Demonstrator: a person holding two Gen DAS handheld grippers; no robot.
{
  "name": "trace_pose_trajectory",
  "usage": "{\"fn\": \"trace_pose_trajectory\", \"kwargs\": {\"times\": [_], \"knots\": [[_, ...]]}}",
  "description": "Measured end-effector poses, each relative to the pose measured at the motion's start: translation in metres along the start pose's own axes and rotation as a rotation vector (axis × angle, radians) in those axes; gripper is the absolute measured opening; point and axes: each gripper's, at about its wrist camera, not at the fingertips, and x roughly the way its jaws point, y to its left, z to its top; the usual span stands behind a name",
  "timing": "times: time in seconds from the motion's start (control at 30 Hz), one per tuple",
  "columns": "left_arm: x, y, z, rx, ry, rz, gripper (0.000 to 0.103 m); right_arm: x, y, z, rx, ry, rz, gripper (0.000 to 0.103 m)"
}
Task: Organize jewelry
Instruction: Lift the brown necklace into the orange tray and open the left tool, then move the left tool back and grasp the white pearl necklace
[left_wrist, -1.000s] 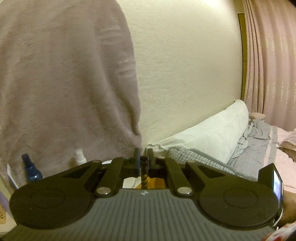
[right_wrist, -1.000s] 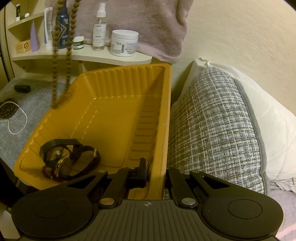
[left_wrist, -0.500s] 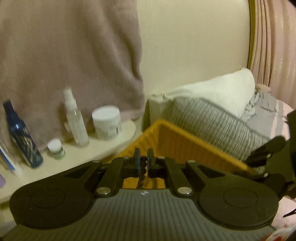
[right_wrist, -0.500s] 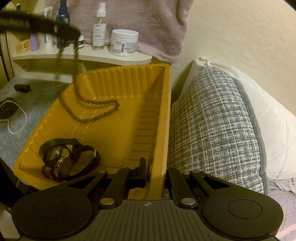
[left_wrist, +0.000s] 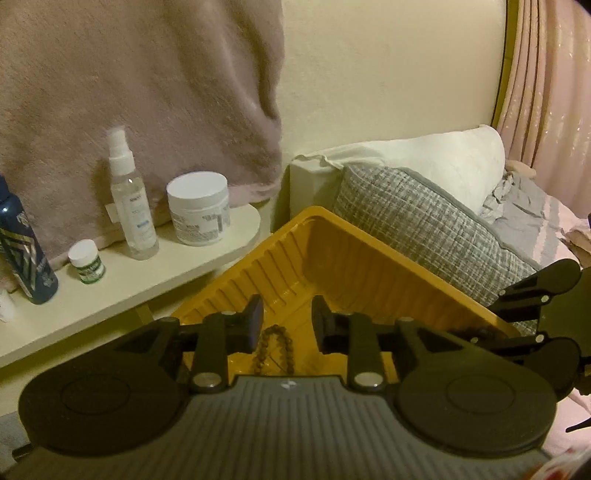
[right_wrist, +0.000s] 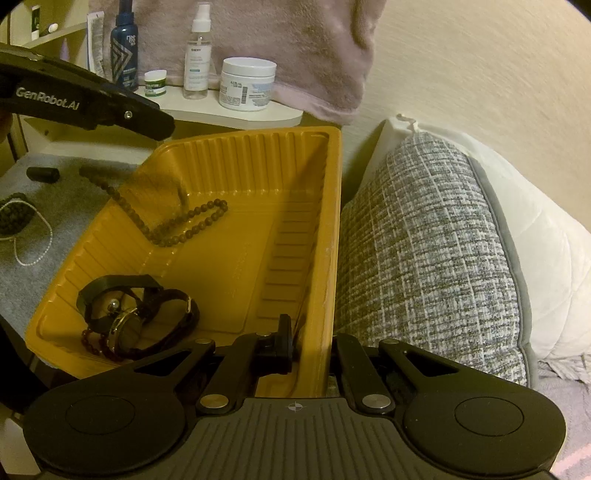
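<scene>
Jaws of right gripper (right_wrist: 309, 350) clamp tray (right_wrist: 328, 236) beside pillow (right_wrist: 424, 258).

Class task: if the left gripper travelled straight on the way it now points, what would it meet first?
Probably the far wall of the yellow tray, passing over the bead necklace; depth is unclear.

Mustard-yellow ribbed tray (right_wrist: 295, 192), brown bead necklace (right_wrist: 192, 225), grey-white woven cushion (right_wrist: 424, 258), mauve towel (left_wrist: 129, 92)
</scene>
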Motion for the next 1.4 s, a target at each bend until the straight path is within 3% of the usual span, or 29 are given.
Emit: {"fn": "trace_pose_trajectory", "kwargs": {"times": [0.1, 0.3, 0.57, 0.8, 1.07, 1.4], "knots": [[-0.009, 0.009, -0.002, -0.02, -0.021, 0.035, 0.025, 0.0, 0.0, 0.0, 0.0, 0.0, 0.0, 0.005], [-0.038, 0.041, -0.023, -0.063, -0.049, 0.186, 0.029, 0.0, 0.0, 0.0, 0.001, -0.001, 0.001, 0.005], [-0.078, 0.084, -0.079, -0.154, -0.018, 0.382, 0.031, -0.001, 0.0, 0.0, 0.005, -0.003, -0.002, 0.005], [-0.102, 0.099, -0.13, -0.193, 0.04, 0.506, 0.033, 0.0, 0.0, -0.001, 0.004, -0.002, -0.003, 0.005], [-0.11, 0.093, -0.177, -0.196, 0.115, 0.561, 0.033, 0.0, 0.0, -0.001, 0.005, 0.001, -0.006, 0.005], [-0.106, 0.091, -0.201, -0.202, 0.149, 0.585, 0.033, 0.001, -0.001, -0.002, 0.005, 0.004, -0.009, 0.005]]}}
